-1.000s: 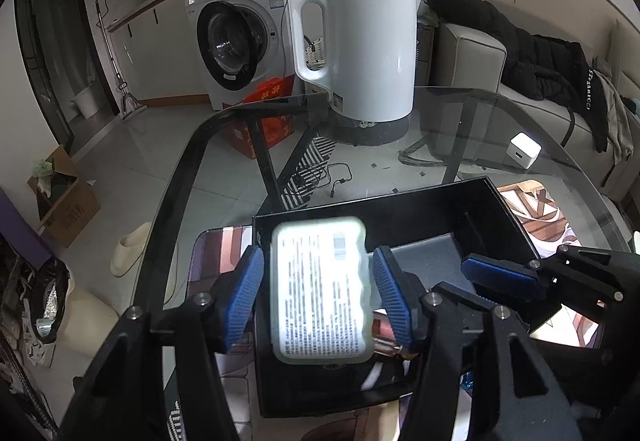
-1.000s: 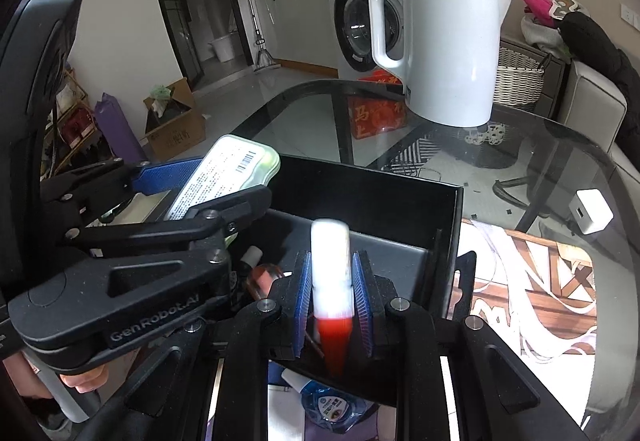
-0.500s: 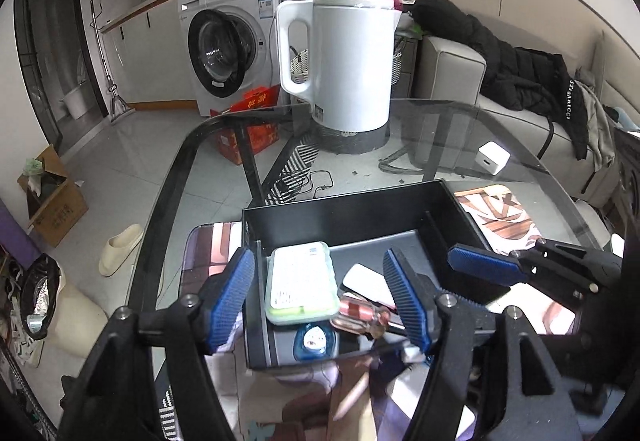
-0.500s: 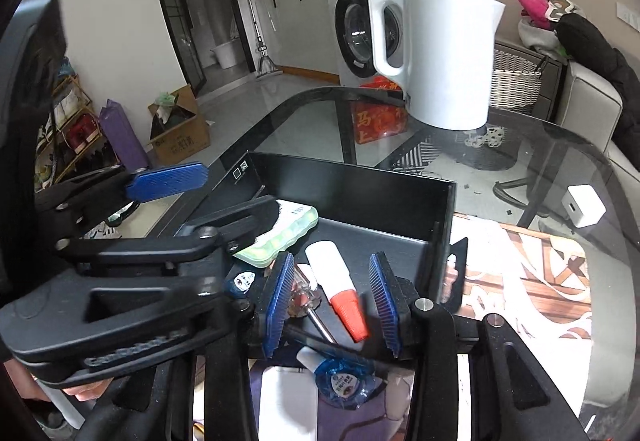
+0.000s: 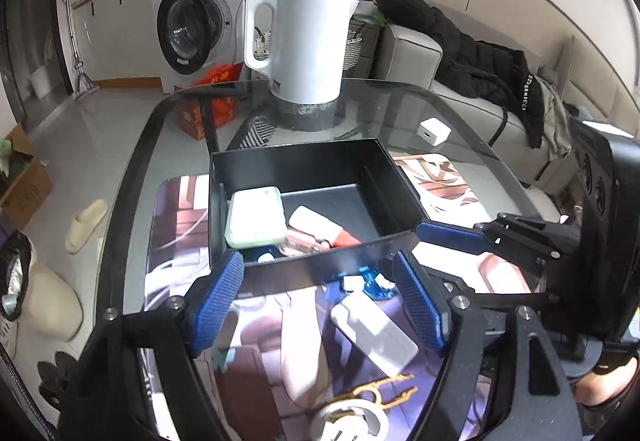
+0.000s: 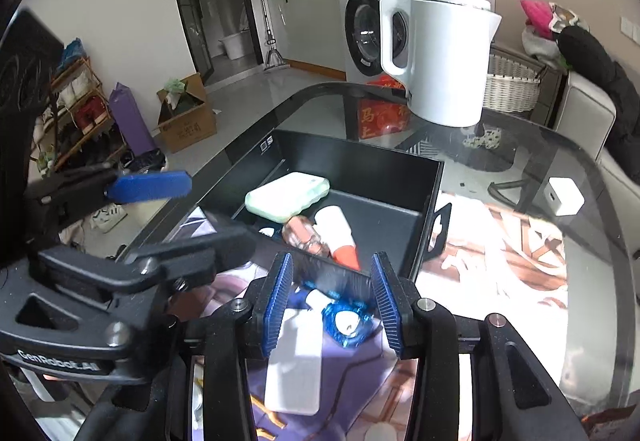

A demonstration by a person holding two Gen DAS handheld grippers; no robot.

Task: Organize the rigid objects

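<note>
Nothing is held by either hand-held gripper right now, so the whole thing hinges on what's left outside the open black plastic box [image 5: 394,169] on the glass table [image 5: 472,133]. The left hand-held gripper [image 5: 320,305] is seen with its jaws opening and empty, hung just short of the box's near wall; the flat white rectangular block [image 5: 374,325] is lying right below it, long axis slanted from near the box down toward the right finger. The right hand-held gripper [image 6: 330,303] is also empty with jaws opening, and the small blue round-bodied bottle with a white cap [image 6: 348,321] is framed almost dead between its pads. So the block probably gets taken by the left, the blue bottle by the right.
</note>
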